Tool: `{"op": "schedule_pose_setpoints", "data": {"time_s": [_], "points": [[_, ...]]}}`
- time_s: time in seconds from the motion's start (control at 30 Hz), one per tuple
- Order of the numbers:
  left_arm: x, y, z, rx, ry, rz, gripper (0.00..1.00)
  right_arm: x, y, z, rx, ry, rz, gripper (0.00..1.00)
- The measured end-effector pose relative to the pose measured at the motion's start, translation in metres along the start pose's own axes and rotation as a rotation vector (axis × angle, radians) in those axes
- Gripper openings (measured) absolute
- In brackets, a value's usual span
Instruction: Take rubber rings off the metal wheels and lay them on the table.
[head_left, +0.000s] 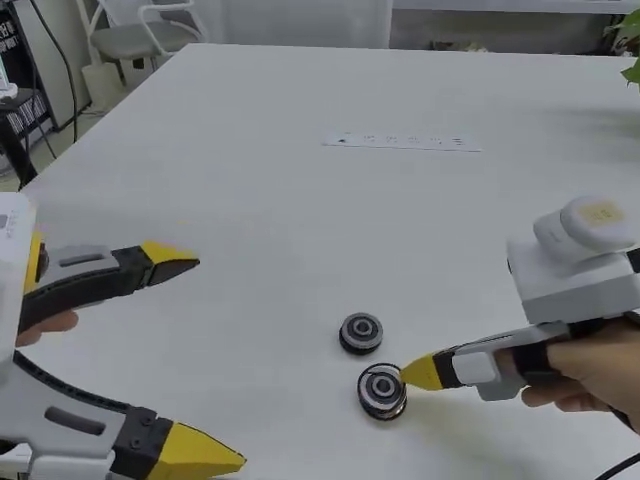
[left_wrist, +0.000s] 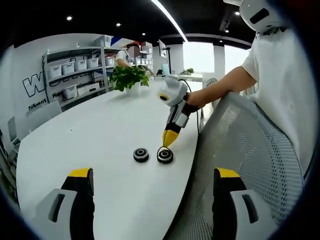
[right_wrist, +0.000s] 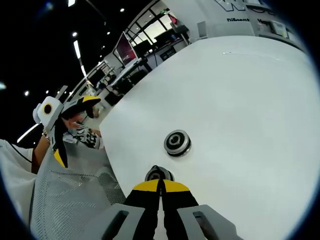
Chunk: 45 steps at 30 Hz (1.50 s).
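Two small metal wheels with black rubber rings lie on the white table (head_left: 300, 200): the far wheel (head_left: 361, 333) (left_wrist: 141, 155) (right_wrist: 177, 142) and the near wheel (head_left: 382, 391) (left_wrist: 165, 156) (right_wrist: 159, 175). My right gripper (head_left: 408, 375) (right_wrist: 161, 184) is shut, its yellow tips pinching the thin rubber ring (head_left: 374, 379) at the near wheel's rim, which looks partly pulled up. In the left gripper view the right gripper (left_wrist: 170, 137) leans down onto that wheel. My left gripper (head_left: 205, 360) (left_wrist: 152, 172) hangs open and wide at the table's near left edge, well apart from both wheels.
A strip of printed labels (head_left: 400, 141) lies further back on the table. A mesh chair back (left_wrist: 235, 150) stands at the table's edge by the person. A potted plant (left_wrist: 127, 77) sits at the table's far end, with shelves behind it.
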<state>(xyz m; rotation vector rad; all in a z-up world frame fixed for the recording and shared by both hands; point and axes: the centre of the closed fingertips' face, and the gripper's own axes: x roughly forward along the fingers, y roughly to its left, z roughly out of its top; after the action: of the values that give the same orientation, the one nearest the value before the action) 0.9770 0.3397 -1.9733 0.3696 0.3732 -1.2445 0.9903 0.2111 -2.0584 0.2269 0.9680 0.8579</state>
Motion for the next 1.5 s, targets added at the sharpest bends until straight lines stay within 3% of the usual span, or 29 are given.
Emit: {"op": "schedule_pose_setpoints", "data": {"time_s": [0.2, 0.5, 1.07, 1.23, 1.5], "points": [[0.004, -0.004, -0.010, -0.052, -0.003, 0.008, 0.99, -0.001, 0.001, 0.002, 0.000, -0.007, 0.004, 0.00], [0.008, -0.008, -0.028, -0.095, 0.057, 0.004, 0.99, -0.004, 0.008, 0.007, -0.010, -0.027, 0.024, 0.00], [0.008, -0.007, -0.030, -0.110, 0.055, 0.009, 0.98, -0.019, 0.021, 0.037, 0.039, -0.167, 0.068, 0.00], [0.007, -0.006, -0.028, -0.120, 0.042, 0.010, 0.97, -0.018, 0.034, 0.045, 0.011, -0.187, 0.083, 0.00], [0.007, -0.006, -0.030, -0.131, 0.051, 0.014, 0.96, -0.014, 0.042, 0.051, -0.071, -0.191, 0.063, 0.00]]}}
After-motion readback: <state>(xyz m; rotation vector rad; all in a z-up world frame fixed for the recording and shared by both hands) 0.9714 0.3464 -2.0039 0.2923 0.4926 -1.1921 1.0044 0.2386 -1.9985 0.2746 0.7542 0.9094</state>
